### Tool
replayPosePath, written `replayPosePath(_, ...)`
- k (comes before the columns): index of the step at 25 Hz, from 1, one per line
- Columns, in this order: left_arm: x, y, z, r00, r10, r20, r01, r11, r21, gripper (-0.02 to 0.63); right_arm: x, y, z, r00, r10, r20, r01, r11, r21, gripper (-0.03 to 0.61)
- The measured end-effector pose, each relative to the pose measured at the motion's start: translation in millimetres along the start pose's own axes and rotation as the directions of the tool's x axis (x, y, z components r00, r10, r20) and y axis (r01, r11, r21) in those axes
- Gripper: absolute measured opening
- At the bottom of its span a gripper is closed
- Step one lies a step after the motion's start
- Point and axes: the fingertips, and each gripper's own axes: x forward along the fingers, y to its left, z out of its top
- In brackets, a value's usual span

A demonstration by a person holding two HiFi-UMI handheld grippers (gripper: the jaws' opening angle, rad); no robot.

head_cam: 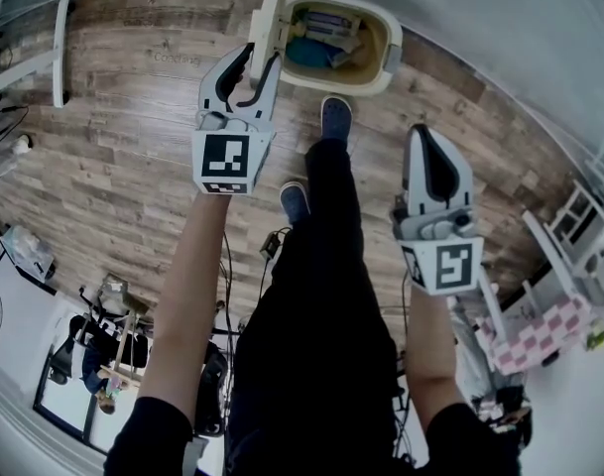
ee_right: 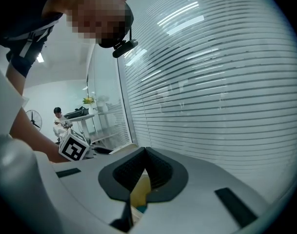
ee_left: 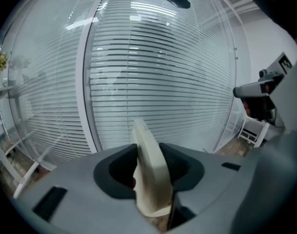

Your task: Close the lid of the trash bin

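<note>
Here the left gripper (head_cam: 259, 62) clamps the lid (head_cam: 268, 20), which stands upright at the bin's (head_cam: 389, 62) left edge. The right gripper (head_cam: 427, 135), fingers together, hangs near the bin.

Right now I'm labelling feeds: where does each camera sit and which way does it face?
Head view: on the head, steeply down at the trash bin; arms, legs show.
Left gripper view: on the left gripper, toward blinds; jaws clamp the lid.
Right gripper view: on the right gripper, toward blinds; jaws shut, empty.
Both gripper views share blinds.
</note>
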Motion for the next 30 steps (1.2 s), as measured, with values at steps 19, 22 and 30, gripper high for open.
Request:
replayPosePath(19,47,-107,-2,0.994,-0.096,0.046,0.093,0.993,0.079,0.205,-3,-14,-7,0.999,-0.051,-0.014,0.052,0.998,0.03,0.005)
replayPosePath(22,52,-115,-5,0.993,-0.109,0.044,0.104,0.989,0.104,0.212,-3,-16,-17,0.997,-0.059,-0.049,0.062,0.996,0.062,0.005)
replayPosePath(30,66,-141,-18,0.981,-0.191,0.013,0.187,0.97,0.156,0.235,-1,-16,-26,0.995,-0.064,-0.071,0.07,0.994,0.079,0.005)
